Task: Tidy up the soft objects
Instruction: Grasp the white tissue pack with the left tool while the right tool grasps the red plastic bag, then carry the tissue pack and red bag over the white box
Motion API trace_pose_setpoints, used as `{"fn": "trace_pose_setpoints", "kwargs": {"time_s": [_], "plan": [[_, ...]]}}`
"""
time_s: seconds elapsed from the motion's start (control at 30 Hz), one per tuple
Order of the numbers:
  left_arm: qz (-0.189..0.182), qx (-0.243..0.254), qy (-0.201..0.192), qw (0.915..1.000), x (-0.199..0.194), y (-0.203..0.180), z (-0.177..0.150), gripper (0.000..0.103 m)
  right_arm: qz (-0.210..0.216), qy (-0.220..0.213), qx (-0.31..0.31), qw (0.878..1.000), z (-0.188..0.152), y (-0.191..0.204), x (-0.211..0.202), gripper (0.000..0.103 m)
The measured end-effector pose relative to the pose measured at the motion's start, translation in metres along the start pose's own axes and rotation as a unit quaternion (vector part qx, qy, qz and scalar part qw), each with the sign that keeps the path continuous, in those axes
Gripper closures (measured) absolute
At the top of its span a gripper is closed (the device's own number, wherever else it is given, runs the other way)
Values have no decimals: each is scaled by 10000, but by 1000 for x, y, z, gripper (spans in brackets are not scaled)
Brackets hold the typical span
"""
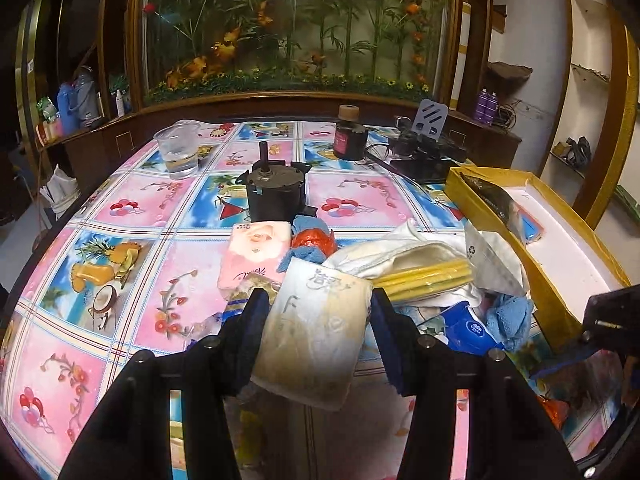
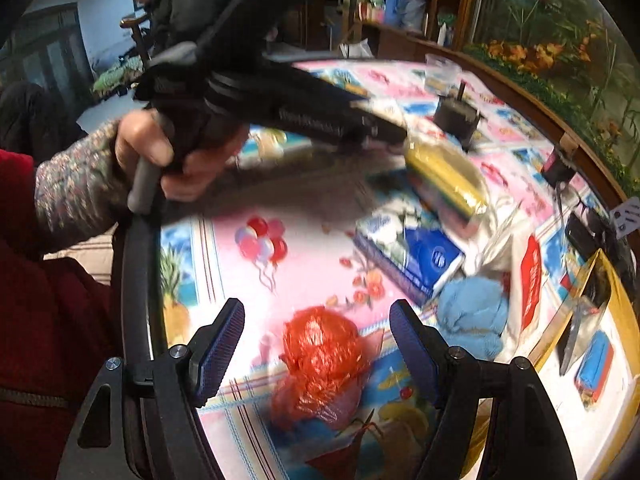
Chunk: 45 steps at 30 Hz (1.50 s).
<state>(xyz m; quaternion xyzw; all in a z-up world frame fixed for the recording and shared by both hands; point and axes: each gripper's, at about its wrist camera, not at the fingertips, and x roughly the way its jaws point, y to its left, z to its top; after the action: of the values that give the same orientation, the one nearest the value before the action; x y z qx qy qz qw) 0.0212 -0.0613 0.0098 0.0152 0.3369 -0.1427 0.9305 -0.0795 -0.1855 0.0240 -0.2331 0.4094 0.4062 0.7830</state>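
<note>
- Clamped between the blue pads of the left gripper: a wrapped tissue pack, pale, with faint grey script too washed out to read; lifted clear of the tablecloth.
- Spread wide and grasping nothing: right gripper, hanging above a crumpled red plastic bag lying on the cloth between its pads, untouched.
- Beyond the wrapped tissue pack, a heap of soft things: pink rose-printed tissue pack to its left with illegible script, blue cloth behind, white and cream cloth to its right with a yellow packet on top.
- Right of the heap, close to the wrapped tissue pack: blue-and-white tissue packet bearing a small round logo, letters unreadable, and a second blue cloth.
- Further right of that pack: open yellow box with white lining, holding a dark flat sleeve and a small blue item at the far wall.
- Far beyond the pack to the left: clear plastic cup with water in the bottom.
- Straight beyond the pack: dark motor, then a dark bottle with a pink label, text unreadable.
- In the right wrist view, a hand gripping the left tool's handle.
</note>
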Motion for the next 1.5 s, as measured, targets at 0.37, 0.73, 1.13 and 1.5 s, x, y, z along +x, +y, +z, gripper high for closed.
{"fn": "trace_pose_setpoints", "kwargs": {"time_s": [0.37, 0.73, 1.13, 1.5], "plan": [[-45, -86, -47, 9999, -1, 5, 1, 52, -90, -346, 511, 9981, -4, -27, -3, 61], [-298, -167, -258, 9991, -6, -5, 8, 52, -490, -2634, 2884, 9193, -17, -116, -72, 61], [-666, -296, -343, 9967, 7, -32, 26, 52, -862, -3253, 4211, 8423, -57, -159, -106, 61], [-703, -314, -347, 9964, 6, -34, 26, 52, -817, -3605, 5193, 7705, -110, -192, -130, 61]]}}
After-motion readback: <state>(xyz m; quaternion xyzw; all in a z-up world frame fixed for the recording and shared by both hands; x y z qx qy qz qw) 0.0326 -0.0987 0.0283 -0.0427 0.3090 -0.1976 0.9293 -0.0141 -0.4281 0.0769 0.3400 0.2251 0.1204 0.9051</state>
